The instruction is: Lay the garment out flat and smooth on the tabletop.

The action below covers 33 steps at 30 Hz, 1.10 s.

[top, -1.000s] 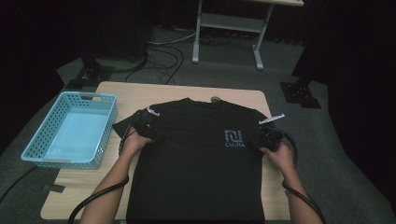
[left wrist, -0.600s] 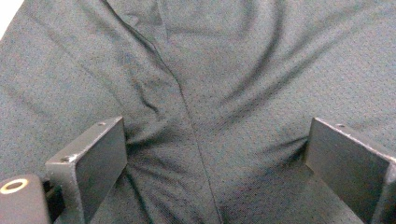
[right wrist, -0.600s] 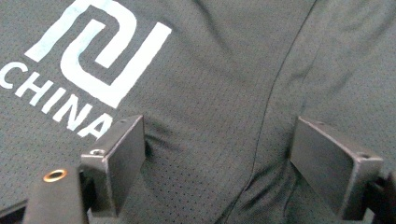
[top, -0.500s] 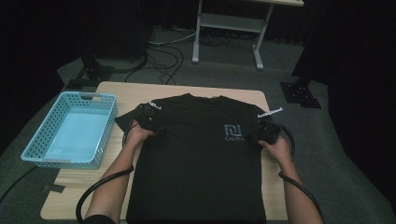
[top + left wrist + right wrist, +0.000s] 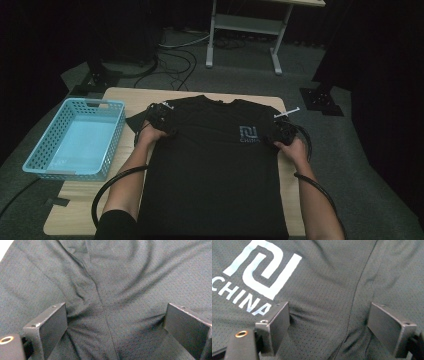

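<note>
A black T-shirt (image 5: 215, 170) lies spread face up across my wooden table (image 5: 75, 200), collar toward twelve o'clock and hem hanging off the near edge at six. I press down on it with both tongs at shoulder height. My left gripper (image 5: 161, 118) sits at about ten o'clock on the shirt, near where the left sleeve joins the body; my right gripper (image 5: 283, 132) sits at about two o'clock, just beside the printed white logo (image 5: 249, 134) with the word CHINA beneath it.

In the left gripper view, the jaws of my left gripper (image 5: 113, 327) stand wide apart, their tips pushed into the mesh fabric, which puckers into folds between them along a seam (image 5: 105, 312). They grip nothing; the cloth merely bunches between them. In the right gripper view, my right gripper (image 5: 329, 325) is likewise spread wide, both tips resting on the shirt, with a seam (image 5: 354, 302) running up between them and the logo (image 5: 259, 272) at ten o'clock from the jaws. Nothing is pinched there either.

A light blue plastic basket (image 5: 50, 145) stands at nine o'clock on the table, just beside the shirt's left sleeve. Black cables (image 5: 110, 185) trail back from both grippers along my forearms toward six o'clock.
</note>
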Each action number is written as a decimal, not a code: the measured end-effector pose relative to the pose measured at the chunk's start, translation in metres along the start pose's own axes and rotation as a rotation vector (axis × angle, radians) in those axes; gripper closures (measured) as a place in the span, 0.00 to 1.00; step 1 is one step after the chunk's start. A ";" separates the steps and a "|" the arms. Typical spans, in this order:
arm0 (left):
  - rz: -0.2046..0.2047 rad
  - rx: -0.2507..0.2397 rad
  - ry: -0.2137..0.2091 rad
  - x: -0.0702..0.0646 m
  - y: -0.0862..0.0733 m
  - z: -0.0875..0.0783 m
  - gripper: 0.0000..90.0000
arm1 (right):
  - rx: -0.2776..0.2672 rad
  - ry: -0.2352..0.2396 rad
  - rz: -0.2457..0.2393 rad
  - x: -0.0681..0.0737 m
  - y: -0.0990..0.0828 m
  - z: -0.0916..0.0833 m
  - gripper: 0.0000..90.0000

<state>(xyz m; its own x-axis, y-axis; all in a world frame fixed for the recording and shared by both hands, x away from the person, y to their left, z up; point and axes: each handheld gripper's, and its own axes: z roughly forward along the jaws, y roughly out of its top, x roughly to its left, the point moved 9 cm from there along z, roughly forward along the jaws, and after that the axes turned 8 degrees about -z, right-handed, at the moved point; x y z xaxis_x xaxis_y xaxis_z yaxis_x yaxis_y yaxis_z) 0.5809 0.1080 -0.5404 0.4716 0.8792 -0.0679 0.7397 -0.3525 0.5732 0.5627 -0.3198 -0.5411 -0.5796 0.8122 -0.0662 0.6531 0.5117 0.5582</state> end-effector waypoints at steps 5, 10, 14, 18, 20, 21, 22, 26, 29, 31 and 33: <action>-0.006 -0.007 0.002 0.005 0.007 0.004 0.05 | -0.003 -0.006 0.010 -0.005 0.005 0.004 0.20; -0.002 -0.008 0.001 0.011 0.013 0.008 0.05 | -0.003 -0.012 0.019 -0.011 0.012 0.009 0.19; -0.003 -0.017 0.000 0.016 0.018 0.011 0.05 | -0.007 -0.015 0.026 -0.014 0.016 0.012 0.20; 0.002 -0.022 -0.005 0.020 0.022 0.013 0.05 | -0.012 -0.017 0.029 -0.017 0.020 0.015 0.20; 0.004 -0.025 -0.007 0.021 0.022 0.014 0.05 | -0.012 -0.018 0.030 -0.018 0.021 0.016 0.19; 0.006 -0.025 -0.007 0.021 0.022 0.014 0.05 | -0.007 -0.019 0.029 -0.018 0.022 0.016 0.19; 0.005 -0.023 -0.006 0.020 0.022 0.014 0.05 | 0.001 -0.017 0.030 -0.018 0.022 0.016 0.19; 0.008 -0.030 -0.009 0.015 0.022 0.008 0.07 | -0.006 0.036 0.053 -0.015 0.024 0.011 0.18; 0.007 -0.043 -0.027 0.009 0.019 0.001 0.07 | -0.061 0.079 0.066 -0.008 0.024 0.001 0.18; 0.010 -0.052 -0.041 0.003 0.017 -0.003 0.07 | -0.071 0.105 0.055 -0.002 0.021 -0.005 0.18; 0.017 -0.059 -0.052 -0.003 0.013 -0.008 0.07 | -0.078 0.117 0.040 0.004 0.016 -0.011 0.18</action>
<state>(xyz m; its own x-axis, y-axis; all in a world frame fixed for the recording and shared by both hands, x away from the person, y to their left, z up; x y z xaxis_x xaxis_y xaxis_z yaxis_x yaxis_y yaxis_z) 0.5854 0.1035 -0.5267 0.5090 0.8549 -0.0997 0.7028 -0.3460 0.6216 0.5655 -0.3113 -0.5229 -0.6099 0.7908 0.0518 0.6396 0.4527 0.6213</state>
